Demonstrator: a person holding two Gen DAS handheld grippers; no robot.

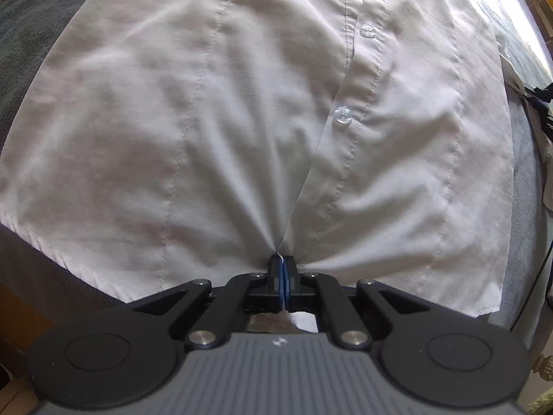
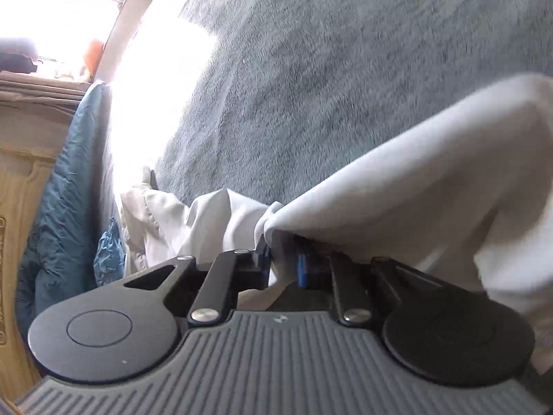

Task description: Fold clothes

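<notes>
A white button-up shirt (image 1: 242, 103) lies spread flat, front up, on a grey fleece blanket (image 1: 27, 34). Its button placket (image 1: 343, 114) runs up right of centre. My left gripper (image 1: 283, 263) points steeply down and is shut on the shirt's bottom hem, with creases fanning out from the pinch. In the right wrist view a fold of white shirt cloth (image 2: 432, 180) drapes over my right gripper (image 2: 283, 259). It bunches between the fingers, and the blue pad (image 2: 301, 269) presses against it. The cloth hides the right fingertip.
The grey fleece blanket (image 2: 345, 69) fills the space beyond the right gripper. A crumpled white garment (image 2: 155, 221) lies at its edge beside a teal quilted jacket (image 2: 65, 190) and carved cream furniture (image 2: 17, 207). Dark cables (image 1: 542, 103) hang at the right.
</notes>
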